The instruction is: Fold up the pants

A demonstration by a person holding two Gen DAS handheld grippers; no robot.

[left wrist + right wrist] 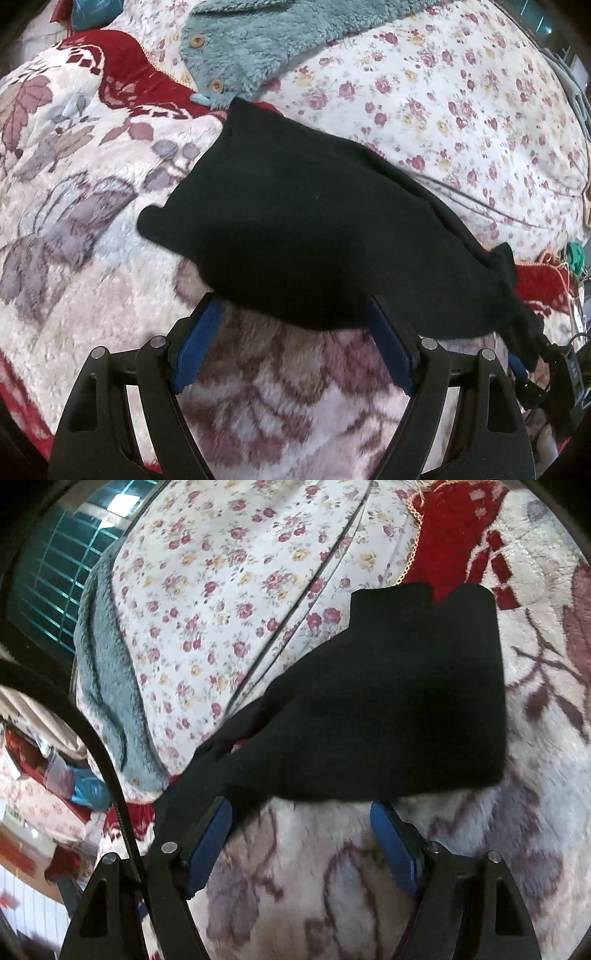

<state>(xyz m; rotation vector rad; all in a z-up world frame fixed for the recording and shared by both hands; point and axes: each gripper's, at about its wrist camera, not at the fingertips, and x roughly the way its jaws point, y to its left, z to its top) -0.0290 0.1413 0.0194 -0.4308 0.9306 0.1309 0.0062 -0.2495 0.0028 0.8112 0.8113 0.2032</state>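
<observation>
Black pants (295, 229) lie folded on a plush pink-and-red floral blanket (74, 229); one end trails off toward the lower right in the left wrist view. My left gripper (295, 314) is open, its blue pads (201, 343) just short of the pants' near edge, nothing between them. In the right wrist view the same pants (388, 709) spread across the middle, with a narrow part running down-left past the left finger. My right gripper (301, 812) is open too, with its pads (393, 843) at the cloth's near edge and only blanket (314, 886) between them.
A teal fleece garment with wooden buttons (251, 48) lies beyond the pants on a white rose-print sheet (461, 92). A dark cable (480, 201) crosses that sheet. Cluttered items sit off the bed's edge (44, 775), near a window grille (55, 579).
</observation>
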